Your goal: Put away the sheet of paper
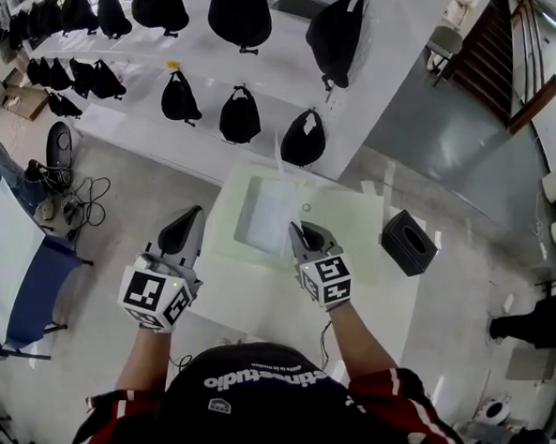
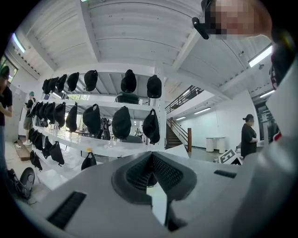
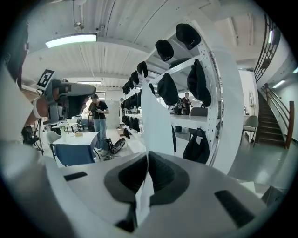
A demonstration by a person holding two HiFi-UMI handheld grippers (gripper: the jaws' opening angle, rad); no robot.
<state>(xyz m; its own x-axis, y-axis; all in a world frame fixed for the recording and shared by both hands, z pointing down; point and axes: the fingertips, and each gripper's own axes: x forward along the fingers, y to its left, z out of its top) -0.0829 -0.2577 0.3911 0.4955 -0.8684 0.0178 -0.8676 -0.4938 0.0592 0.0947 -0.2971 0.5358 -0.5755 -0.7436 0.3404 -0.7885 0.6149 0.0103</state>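
I'm pinching the sheet (image 3: pixel 156 121) in my right tool (image 3: pixel 146 158), with the dark ribbed pads pressing together on its lower edge. The sheet is thin, flat white paper and is standing upright out of the pads. It's hanging over the tray (image 1: pixel 244 214), a shallow, frosted rectangle lying on the pale, smooth worktop (image 1: pixel 254 304). I can't tell whether the paper is touching the tray.

My left tool (image 1: pixel 192 219) is pressing its pads together on nothing and hovering just left of the tray. Both tools are showing smooth grey shells.

A small ring (image 1: pixel 306 207) is lying just right of the tray. A black, cube-shaped box (image 1: pixel 408 241) with a top opening is sitting by the worktop's right edge. Behind the worktop a white shelf (image 1: pixel 268 75) is carrying rounded black bags (image 1: pixel 239 115). In the right gripper view the upright sheet is covering part of that shelf.
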